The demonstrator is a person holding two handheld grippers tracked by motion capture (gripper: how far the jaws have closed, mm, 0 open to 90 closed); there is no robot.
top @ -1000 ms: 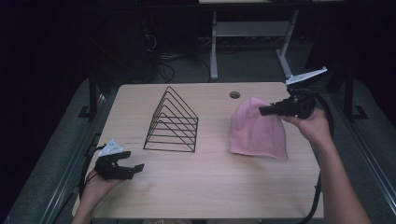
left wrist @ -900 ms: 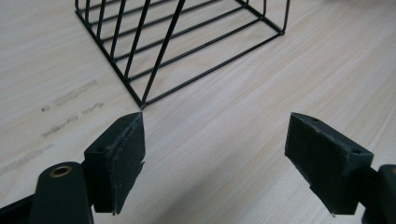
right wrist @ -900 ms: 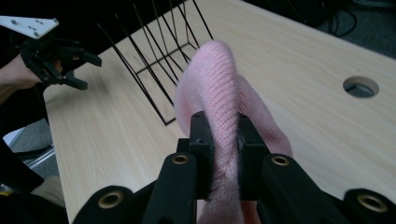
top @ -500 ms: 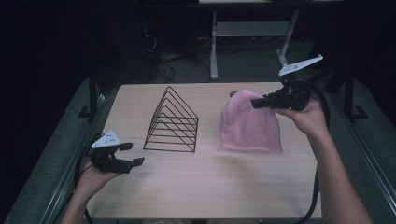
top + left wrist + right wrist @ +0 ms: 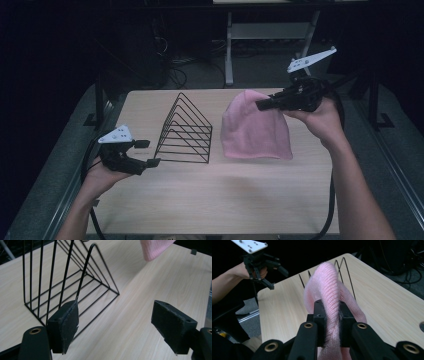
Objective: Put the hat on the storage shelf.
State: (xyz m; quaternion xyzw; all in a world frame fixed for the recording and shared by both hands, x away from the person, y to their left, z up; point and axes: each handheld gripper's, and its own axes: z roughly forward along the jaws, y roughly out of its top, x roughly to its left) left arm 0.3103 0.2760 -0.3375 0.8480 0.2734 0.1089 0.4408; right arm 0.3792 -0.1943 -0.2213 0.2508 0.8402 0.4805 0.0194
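A pink knit beanie hangs above the right half of the wooden table, lifted by its crown. My right gripper is shut on the beanie, the knit bunched between its jaws. A black wire rack with triangular dividers stands left of the beanie. My left gripper hovers at the table's left edge, open with nothing between its pads, and it points at the rack. The beanie's lower corner shows beyond the rack in the left gripper view.
A round hole is cut in the tabletop at the far side. Beyond the table stand a white metal frame and tangled cables on a dark floor. Metal rails run along the table's sides.
My right gripper has risen and shifted left with the beanie, which now hangs free of the table. My left gripper has also risen and moved nearer the rack.
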